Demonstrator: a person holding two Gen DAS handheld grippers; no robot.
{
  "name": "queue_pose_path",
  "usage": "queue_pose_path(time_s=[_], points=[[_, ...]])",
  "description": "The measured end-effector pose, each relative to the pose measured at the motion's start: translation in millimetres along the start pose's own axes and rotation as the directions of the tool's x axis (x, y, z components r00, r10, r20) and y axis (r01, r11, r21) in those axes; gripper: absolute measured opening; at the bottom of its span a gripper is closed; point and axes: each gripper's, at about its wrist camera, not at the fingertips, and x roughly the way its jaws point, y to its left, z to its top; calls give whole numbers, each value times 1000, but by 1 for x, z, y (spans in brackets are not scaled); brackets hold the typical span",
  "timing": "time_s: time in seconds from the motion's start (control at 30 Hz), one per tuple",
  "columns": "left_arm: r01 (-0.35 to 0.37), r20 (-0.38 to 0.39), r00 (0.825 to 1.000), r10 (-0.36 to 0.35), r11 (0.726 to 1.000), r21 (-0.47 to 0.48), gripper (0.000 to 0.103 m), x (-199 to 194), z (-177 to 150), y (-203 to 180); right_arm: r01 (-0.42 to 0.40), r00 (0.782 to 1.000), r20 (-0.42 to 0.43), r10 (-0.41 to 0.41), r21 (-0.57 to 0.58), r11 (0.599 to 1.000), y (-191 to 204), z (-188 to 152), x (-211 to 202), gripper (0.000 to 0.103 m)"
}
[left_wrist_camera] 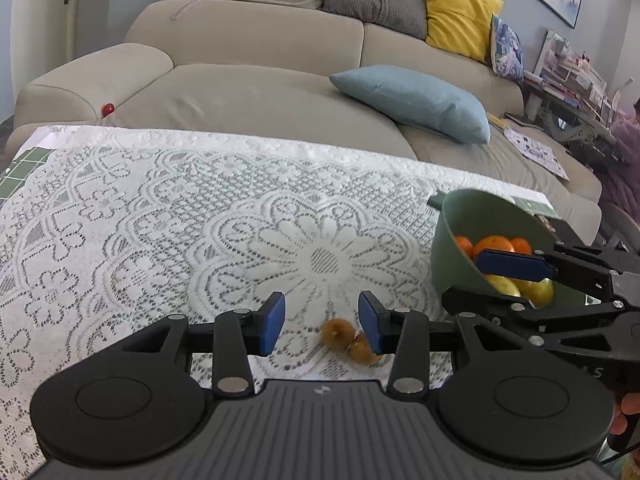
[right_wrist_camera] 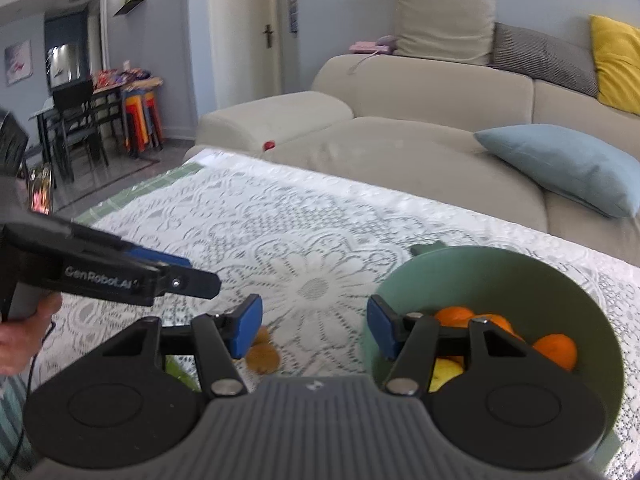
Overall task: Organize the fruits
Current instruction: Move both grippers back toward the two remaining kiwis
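**Two grippers hover over lace-covered table as fruit waits beside the bowl**

In the left wrist view, the left gripper (left_wrist_camera: 322, 322) hangs over a white lace tablecloth (left_wrist_camera: 160, 216), its blue-padded jaws standing apart with nothing clamped between them. Two small brown fruits (left_wrist_camera: 348, 340), blurred and touching each other, lie on the cloth below the gap, close against the inner face of the right-hand jaw. Further right, beyond that jaw, a green bowl (left_wrist_camera: 452, 248) sits on the cloth holding oranges (left_wrist_camera: 494, 246) and yellow fruit (left_wrist_camera: 538, 292). The right gripper (left_wrist_camera: 516, 280) reaches in across the bowl's rim from the right edge; one blue pad lies over the fruit.

In the right wrist view, a hand (right_wrist_camera: 24, 332) at the far left grips the handle of the left gripper (right_wrist_camera: 188, 276), which points in above the cloth, left of the near jaws. The right gripper (right_wrist_camera: 314, 330) has its jaws apart and empty. The brown fruits (right_wrist_camera: 262, 354) rest on the tablecloth (right_wrist_camera: 280, 224) just inside the left-hand jaw, partly hidden by it. The green bowl (right_wrist_camera: 560, 280) sits behind and right of the right-hand jaw, with oranges (right_wrist_camera: 556, 350) and a yellow fruit (right_wrist_camera: 444, 372) showing through the linkage.

A beige sofa (left_wrist_camera: 240, 92) with a blue cushion (left_wrist_camera: 416, 100) stands beyond the table.
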Motion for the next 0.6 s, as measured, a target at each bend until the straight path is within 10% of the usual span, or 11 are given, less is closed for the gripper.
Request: queue_pose_path(time_s=[0.6], points=[[69, -45, 997, -68, 998, 16, 49, 11, -26, 15, -10, 995, -102, -6, -161, 987, 33, -23, 39, 24]])
